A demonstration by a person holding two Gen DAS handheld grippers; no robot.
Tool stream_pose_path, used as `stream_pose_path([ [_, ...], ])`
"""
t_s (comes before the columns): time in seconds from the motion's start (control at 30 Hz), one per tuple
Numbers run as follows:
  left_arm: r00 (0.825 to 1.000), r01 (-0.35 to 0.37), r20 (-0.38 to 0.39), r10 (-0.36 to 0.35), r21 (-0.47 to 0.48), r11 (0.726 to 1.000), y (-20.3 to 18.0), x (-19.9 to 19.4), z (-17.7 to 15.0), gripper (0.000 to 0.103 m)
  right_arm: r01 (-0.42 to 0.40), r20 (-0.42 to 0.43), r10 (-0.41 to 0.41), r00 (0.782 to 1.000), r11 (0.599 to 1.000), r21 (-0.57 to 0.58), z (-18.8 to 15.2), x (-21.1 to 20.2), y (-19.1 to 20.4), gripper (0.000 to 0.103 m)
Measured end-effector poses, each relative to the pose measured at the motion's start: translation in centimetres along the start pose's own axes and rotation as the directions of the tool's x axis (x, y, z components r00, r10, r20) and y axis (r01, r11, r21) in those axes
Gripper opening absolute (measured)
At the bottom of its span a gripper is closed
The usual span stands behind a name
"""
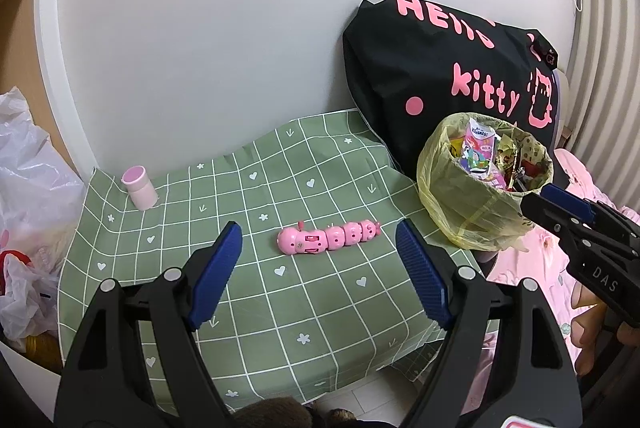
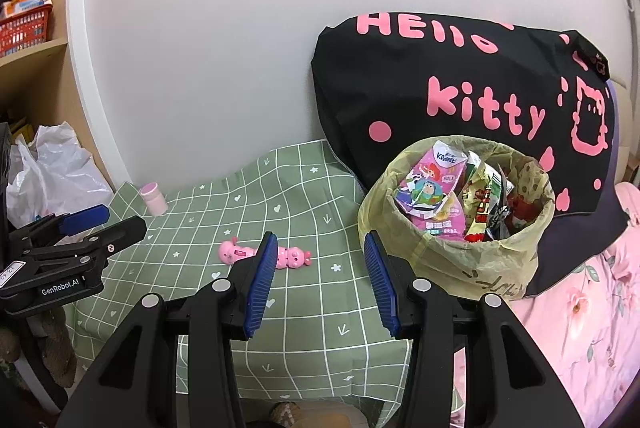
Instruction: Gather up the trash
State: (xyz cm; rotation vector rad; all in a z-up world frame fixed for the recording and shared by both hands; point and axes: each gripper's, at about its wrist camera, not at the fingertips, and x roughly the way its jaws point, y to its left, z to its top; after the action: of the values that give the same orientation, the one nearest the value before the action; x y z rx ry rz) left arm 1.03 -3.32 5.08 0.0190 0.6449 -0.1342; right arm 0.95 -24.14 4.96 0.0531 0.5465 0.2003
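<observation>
A small bin lined with a yellow bag [image 1: 472, 203] [image 2: 448, 260] stands at the right edge of the green checked cloth [image 1: 256, 187] [image 2: 304, 316], stuffed with snack wrappers and a tissue packet [image 2: 432, 195]. My left gripper [image 1: 320, 268] hovers open over the cloth with nothing between its blue pads; a pink caterpillar toy [image 1: 328, 236] [image 2: 294, 256] lies just beyond them. My right gripper [image 2: 320, 276] is open too and empty, low over the cloth just left of the bin. In the left wrist view the right gripper [image 1: 560, 203] reaches the bin's rim.
A pink capped bottle [image 1: 139, 189] [image 2: 154, 199] stands at the cloth's far left corner. A black bag with pink lettering [image 1: 448, 67] [image 2: 460, 99] leans on the white wall behind the bin. White plastic bags [image 1: 28, 195] lie left; pink floral bedding [image 2: 580, 308] lies right.
</observation>
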Motion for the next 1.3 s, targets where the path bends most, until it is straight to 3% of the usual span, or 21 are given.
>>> stream_pose_path([
  [1.3,1.000,0.016,-0.004,-0.016,0.009,1.000,-0.07,0.17,-0.26,0.075,0.003,-0.004,-0.003,1.000,1.000,-0.004,-0.04,0.21,0.01,0.043],
])
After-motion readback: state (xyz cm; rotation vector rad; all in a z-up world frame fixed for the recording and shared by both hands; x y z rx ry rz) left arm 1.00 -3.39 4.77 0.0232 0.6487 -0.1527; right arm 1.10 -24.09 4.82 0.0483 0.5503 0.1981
